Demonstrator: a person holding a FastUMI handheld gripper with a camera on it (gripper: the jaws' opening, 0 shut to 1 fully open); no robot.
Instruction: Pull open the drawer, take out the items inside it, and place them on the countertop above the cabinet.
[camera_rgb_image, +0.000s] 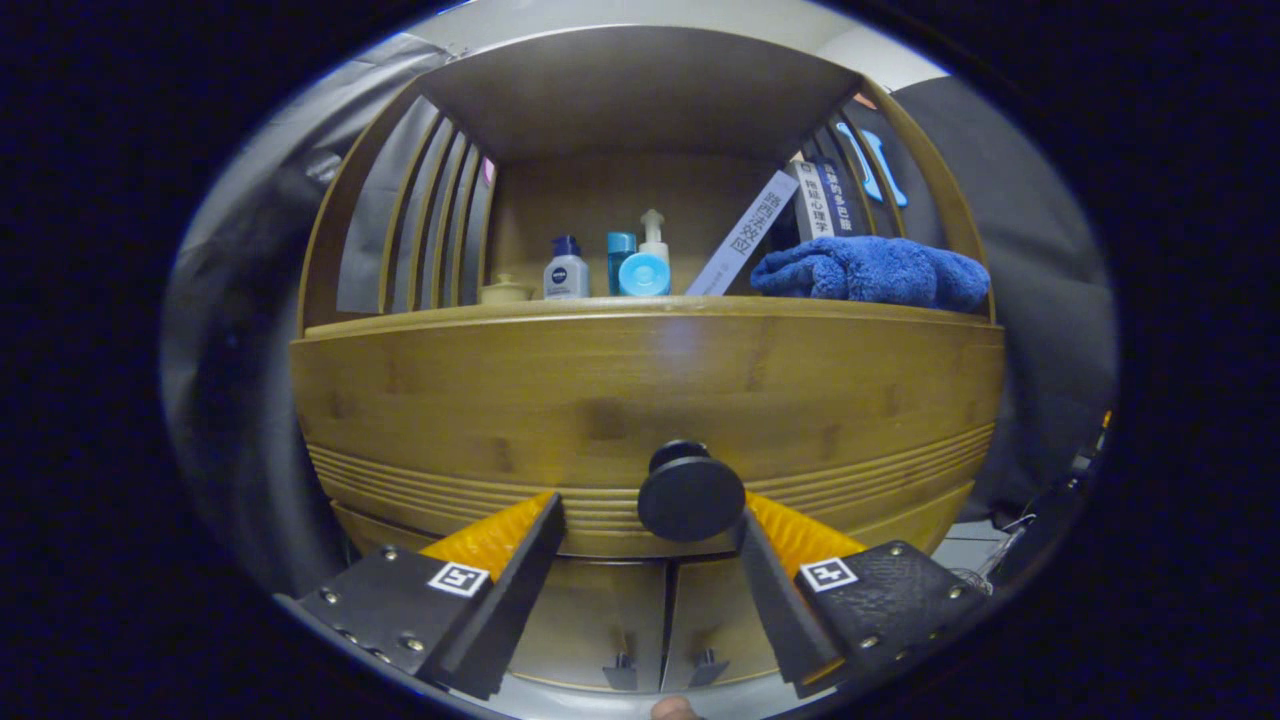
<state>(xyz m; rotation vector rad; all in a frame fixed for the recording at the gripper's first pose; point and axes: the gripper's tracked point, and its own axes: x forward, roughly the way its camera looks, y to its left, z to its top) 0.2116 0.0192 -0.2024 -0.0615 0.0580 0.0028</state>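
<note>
Jaws spread around the drawer's round knob (691, 497), gripper (650, 545) not yet pinching.
I see the drawer (640, 400) shut beneath the countertop's front edge (640, 312); my fingers straddle the knob, ready to grip.

- We see the wide bamboo-wood drawer (640, 400) closed flush beneath the countertop (640, 310).
- Its round black knob (690, 497) sits low at centre.

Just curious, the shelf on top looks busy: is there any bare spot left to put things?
Bare countertop lies left of the small jar. Bottles, leaning books and the blue towel crowd the rest. The open gripper straddles the drawer knob.
</note>
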